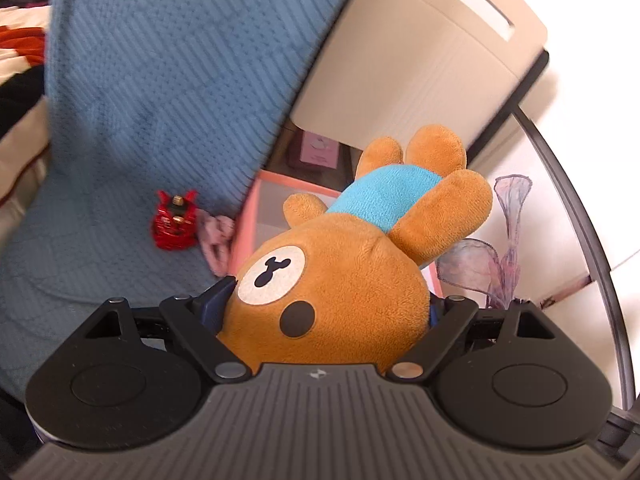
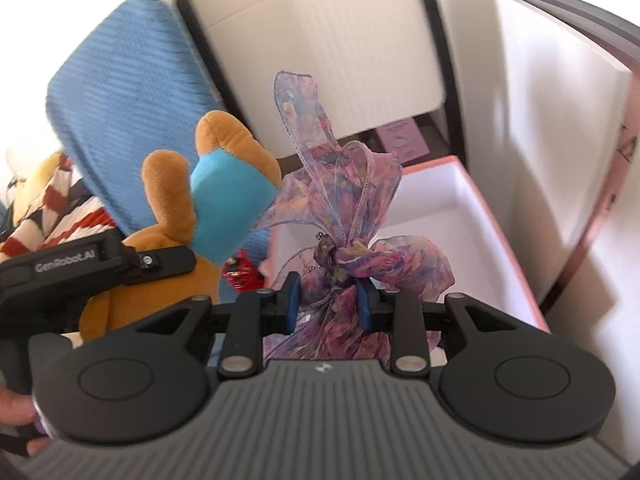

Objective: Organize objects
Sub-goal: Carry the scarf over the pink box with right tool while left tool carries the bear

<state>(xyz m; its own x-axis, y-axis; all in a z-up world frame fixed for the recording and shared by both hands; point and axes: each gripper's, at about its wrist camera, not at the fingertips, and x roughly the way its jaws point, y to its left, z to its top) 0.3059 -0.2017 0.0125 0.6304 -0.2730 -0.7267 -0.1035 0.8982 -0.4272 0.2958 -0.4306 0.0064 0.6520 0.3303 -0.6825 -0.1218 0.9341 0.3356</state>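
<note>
We hold the bear (image 1: 340,276) by its head in the left hand-held gripper (image 1: 332,300), fingers spread wide around the plush; the right-hand pad is almost hidden behind the head, and only the blue tip of the left one shows. The bear hangs face towards the camera, its blue shirt and legs pointing away over the near edge of the pink box (image 1: 256,208). Our right hand-held gripper (image 2: 328,304) is narrowed on the scarf (image 2: 344,240), pinching the gathered purple fabric just below its knot; its loops stand up over the box (image 2: 500,256), whose white inside shows to the right of the scarf. How much of the scarf hangs below the fingers we cannot see, as the gripper body cuts it off.

Left of the box a red toy (image 1: 175,220) sits on the blue blanket (image 1: 160,80), with a pink scrap just beside it that is too blurred to name. In the right view the toy (image 2: 239,274) is mostly hidden behind the bear (image 2: 176,216). Beyond the box stands a cream cabinet (image 1: 420,60), with a pink card (image 1: 318,152) on the dark shelf under it. Striped red, white and black fabric (image 2: 60,208) lies left of the blanket (image 2: 132,100), cut off at the frame edge.
</note>
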